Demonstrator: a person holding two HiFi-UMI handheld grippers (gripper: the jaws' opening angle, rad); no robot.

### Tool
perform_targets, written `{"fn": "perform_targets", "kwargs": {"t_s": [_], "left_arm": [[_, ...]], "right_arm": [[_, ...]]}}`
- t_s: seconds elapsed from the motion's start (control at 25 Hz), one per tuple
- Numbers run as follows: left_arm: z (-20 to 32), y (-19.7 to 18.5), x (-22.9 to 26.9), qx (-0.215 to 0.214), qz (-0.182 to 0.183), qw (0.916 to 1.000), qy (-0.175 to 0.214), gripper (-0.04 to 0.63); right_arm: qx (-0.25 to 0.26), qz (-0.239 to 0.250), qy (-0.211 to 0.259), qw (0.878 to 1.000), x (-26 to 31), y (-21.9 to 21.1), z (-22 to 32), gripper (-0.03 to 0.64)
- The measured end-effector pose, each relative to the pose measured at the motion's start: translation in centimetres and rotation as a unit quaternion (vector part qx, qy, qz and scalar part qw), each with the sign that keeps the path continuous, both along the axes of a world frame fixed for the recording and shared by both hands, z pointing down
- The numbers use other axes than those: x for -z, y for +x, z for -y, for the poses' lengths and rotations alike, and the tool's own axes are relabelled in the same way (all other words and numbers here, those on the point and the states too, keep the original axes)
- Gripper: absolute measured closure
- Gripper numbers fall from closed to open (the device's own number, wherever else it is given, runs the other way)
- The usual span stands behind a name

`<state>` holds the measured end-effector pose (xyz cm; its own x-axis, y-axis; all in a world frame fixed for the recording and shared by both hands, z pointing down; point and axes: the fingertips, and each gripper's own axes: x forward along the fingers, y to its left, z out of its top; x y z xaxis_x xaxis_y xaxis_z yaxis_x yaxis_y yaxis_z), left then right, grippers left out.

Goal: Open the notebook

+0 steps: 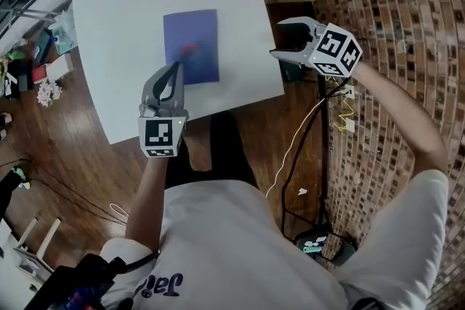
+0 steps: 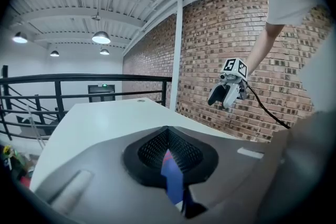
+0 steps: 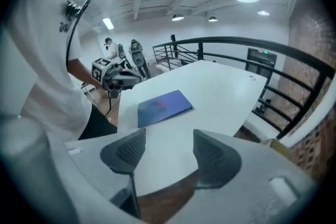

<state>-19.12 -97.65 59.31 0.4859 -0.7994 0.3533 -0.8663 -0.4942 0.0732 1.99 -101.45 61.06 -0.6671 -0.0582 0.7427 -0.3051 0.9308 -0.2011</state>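
Approach stage: the notebook point(image 1: 190, 47) is seen closed on the table point(image 1: 131, 11), the left gripper point(image 1: 175, 69) is held pinched together over its near corner, the right gripper point(image 1: 277, 38) is held spread and empty beside the table, and the cover's edge must next be caught.

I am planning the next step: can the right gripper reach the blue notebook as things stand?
Probably yes. The right gripper is open and empty, just off the edge of the table; only bare tabletop lies between it and the closed notebook.
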Motion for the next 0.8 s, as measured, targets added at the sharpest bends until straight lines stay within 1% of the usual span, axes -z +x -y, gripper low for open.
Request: {"fn": "perform_targets", "kwargs": {"t_s": [0.12, 0.2, 0.24, 0.32, 0.4, 0.48, 0.68, 0.8], "left_arm": [[-0.2, -0.4, -0.4, -0.003, -0.002, 1.0, -0.002, 0.58], [-0.2, -0.8, -0.7, 0.0, -0.001, 1.0, -0.003, 0.58], [-0.1, -1.1, -1.0, 0.001, 0.001, 1.0, -0.005, 0.58], [0.0, -1.4, -1.6, 0.001, 0.007, 0.9999, -0.008, 0.58], [0.1, -1.5, -2.1, -0.003, 0.01, 0.9999, -0.01, 0.58], [0.2, -1.5, -2.4, -0.006, 0.011, 0.9999, -0.01, 0.58], [0.7, -1.9, -2.6, -0.005, 0.011, 0.9999, -0.007, 0.58], [0.7, -2.3, -3.0, 0.0, 0.012, 0.9999, -0.01, 0.579]], "right_arm": [[-0.07, 0.027, -0.06, 0.995, -1.6, -1.4, 0.5, 0.348], [-0.119, 0.045, -0.106, 0.986, -2.7, -2.3, 0.9, 0.348], [-0.147, 0.057, -0.132, 0.979, -3.3, -2.8, 1.2, 0.348], [-0.201, 0.08, -0.183, 0.959, -4.5, -3.7, 1.5, 0.348], [-0.237, 0.096, -0.222, 0.941, -5.9, -4.6, 1.5, 0.348], [-0.251, 0.105, -0.248, 0.93, -7.0, -5.8, 0.9, 0.348], [-0.262, 0.123, -0.304, 0.907, -8.3, -8.8, -0.3, 0.353], [-0.265, 0.123, -0.324, 0.9, -8.9, -10.2, -0.5, 0.354]]}}
